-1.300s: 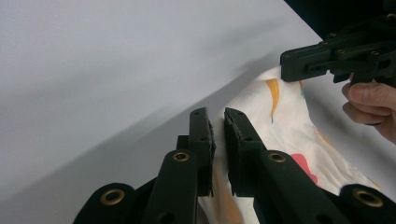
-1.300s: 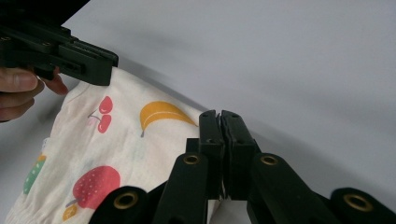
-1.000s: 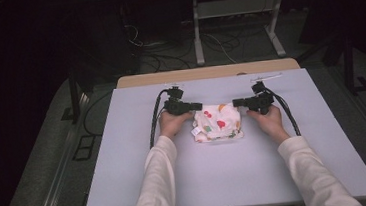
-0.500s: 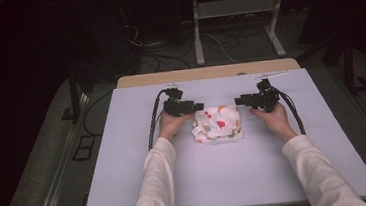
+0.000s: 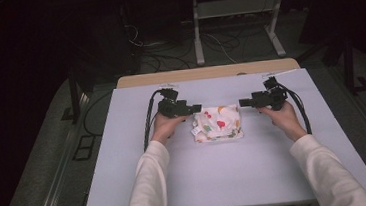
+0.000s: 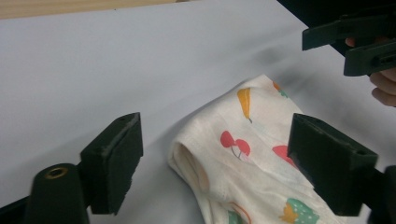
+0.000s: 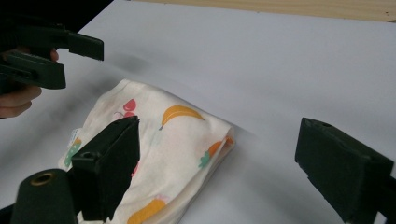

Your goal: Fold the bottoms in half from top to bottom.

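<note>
Two tongs flank a small folded cloth (image 5: 217, 123) that lies flat near the middle of the pale bench (image 5: 228, 179), a little toward its far side. In the high view the left tongs (image 5: 196, 108) point inward from the cloth's left, their tips just over its far left corner, while the right tongs (image 5: 243, 102) point inward from the right, their tips just short of the cloth's far right corner. Both are held in bare hands with white sleeves (image 5: 145, 186) running back to the bottom edge, and black cables (image 5: 148, 121) loop from each tool toward the far end of the bench. The left gripper view shows its own two black jaws spread wide with nothing between them, the cloth's rounded folded edge (image 6: 187, 161) lying on the bench below the gap; the other tool (image 6: 359, 44) sits at the upper right. The right gripper view likewise shows its jaws wide apart and empty, with the cloth (image 7: 177, 149) lying beneath and beside the left jaw. The fabric is cream, printed with small fruits such as bananas and red cherries, and a small white tag (image 5: 195, 131) pokes out at its left edge.
</note>
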Tool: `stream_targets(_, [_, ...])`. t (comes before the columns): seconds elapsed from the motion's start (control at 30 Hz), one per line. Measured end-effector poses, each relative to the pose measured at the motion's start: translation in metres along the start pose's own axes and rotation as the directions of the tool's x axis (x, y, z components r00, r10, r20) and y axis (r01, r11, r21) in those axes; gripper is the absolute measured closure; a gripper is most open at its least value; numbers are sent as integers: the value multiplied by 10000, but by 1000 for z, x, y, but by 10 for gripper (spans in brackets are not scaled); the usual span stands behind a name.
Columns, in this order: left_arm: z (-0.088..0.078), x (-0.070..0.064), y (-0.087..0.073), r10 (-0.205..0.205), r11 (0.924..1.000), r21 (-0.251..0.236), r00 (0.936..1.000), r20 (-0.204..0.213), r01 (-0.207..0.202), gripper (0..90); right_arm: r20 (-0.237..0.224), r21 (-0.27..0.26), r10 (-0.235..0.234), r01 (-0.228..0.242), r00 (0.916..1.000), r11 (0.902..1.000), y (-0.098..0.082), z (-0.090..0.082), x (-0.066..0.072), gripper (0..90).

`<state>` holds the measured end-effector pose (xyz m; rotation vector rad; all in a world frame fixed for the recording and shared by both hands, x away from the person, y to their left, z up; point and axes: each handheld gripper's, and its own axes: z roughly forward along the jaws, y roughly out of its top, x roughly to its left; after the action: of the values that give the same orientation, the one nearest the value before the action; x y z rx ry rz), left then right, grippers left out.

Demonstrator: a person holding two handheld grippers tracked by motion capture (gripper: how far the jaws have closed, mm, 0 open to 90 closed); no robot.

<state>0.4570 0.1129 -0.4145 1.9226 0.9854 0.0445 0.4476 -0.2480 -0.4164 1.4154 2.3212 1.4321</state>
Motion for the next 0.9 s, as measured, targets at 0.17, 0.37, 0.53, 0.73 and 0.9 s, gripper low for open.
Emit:
stream_targets(0.17, [-5, -3, -4, 15, 10000, 27, 9999, 131, -16, 123, -133, 70, -60, 61, 9999, 10000, -2, -9, 1, 65])
stream_targets(0.37, [-12, -5, -8, -64, 10000, 34, 9998, 194, 63, 27, -151, 161, -94, 96, 9998, 9998, -5, -20, 2, 0])
stream_targets(0.53, [-20, -8, -12, 67, 10000, -50, 9999, 94, -66, 0, 102, 172, -160, 159, 9998, 9997, -10, -28, 4, 0])
stream_targets(0.73, [-30, -12, -20, 298, 9994, -151, 9994, -174, -301, 0, 204, 172, -413, 410, 9989, 9990, -19, -34, 12, 0])
stream_targets(0.9, [-39, -15, -27, 431, 9990, -106, 9979, -480, -437, 0, 110, 25, -521, 521, 9986, 9986, -28, -39, 19, 0])
